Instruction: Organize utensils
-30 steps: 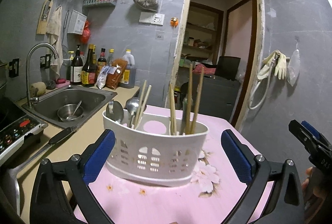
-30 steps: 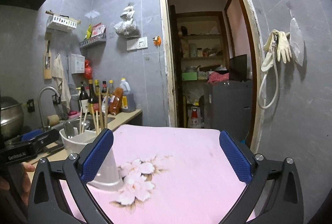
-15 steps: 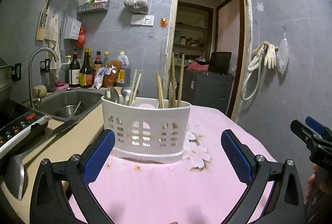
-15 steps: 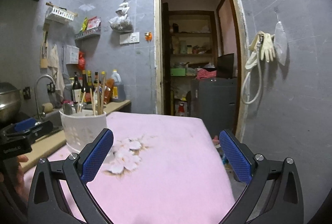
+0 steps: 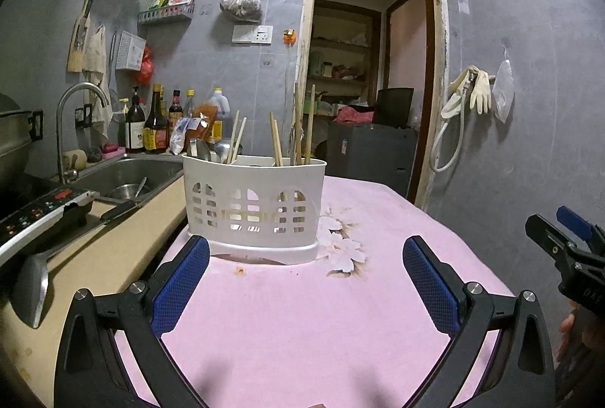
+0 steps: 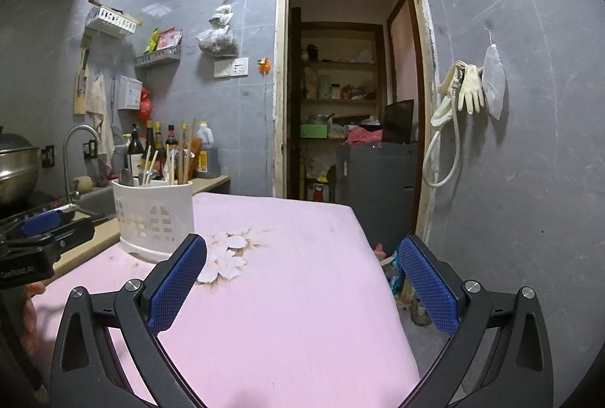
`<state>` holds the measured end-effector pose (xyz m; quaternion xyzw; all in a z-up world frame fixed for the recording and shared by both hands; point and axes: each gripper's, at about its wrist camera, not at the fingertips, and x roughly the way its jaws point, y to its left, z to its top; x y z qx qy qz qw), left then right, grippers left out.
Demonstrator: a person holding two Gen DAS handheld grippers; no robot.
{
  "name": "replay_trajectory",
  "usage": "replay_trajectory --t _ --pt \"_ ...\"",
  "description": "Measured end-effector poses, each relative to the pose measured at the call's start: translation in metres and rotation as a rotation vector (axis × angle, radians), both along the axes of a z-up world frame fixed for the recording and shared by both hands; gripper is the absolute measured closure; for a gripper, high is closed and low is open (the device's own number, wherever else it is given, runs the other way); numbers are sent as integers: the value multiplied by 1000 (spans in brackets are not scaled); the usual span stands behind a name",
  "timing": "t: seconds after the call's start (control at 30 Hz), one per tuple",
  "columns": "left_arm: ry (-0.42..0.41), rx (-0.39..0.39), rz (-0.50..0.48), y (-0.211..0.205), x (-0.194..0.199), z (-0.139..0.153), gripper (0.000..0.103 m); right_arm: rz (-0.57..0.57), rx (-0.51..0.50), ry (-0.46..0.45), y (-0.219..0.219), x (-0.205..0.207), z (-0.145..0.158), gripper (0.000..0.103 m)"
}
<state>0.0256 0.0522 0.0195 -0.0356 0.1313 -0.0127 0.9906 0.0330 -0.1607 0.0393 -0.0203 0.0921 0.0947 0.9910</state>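
Chopsticks [image 5: 277, 143] and spoons [image 5: 200, 150] stand in white slotted plastic caddy [image 5: 254, 207]; near it, left gripper [image 5: 304, 283] and right gripper [image 6: 302, 281] hover, jaws spread, empty.

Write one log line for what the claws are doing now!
left claw: open, empty | right claw: open, empty | utensil caddy: upright on pink cloth

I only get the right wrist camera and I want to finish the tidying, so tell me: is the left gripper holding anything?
Observer: No. The left gripper is open and empty, facing the white utensil holder.
Operator: Any utensils outside the holder?
Observer: Yes, a metal ladle lies on the beige counter.
Operator: And in the sink?
Observer: A steel bowl with a spoon in it sits in the sink.
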Motion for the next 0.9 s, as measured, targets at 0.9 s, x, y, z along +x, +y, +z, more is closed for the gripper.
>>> replay_trajectory --t 0.9 --pt "0 -23 8 2 -4 -4 3 -27 14 18 -7 -3 -3 0"
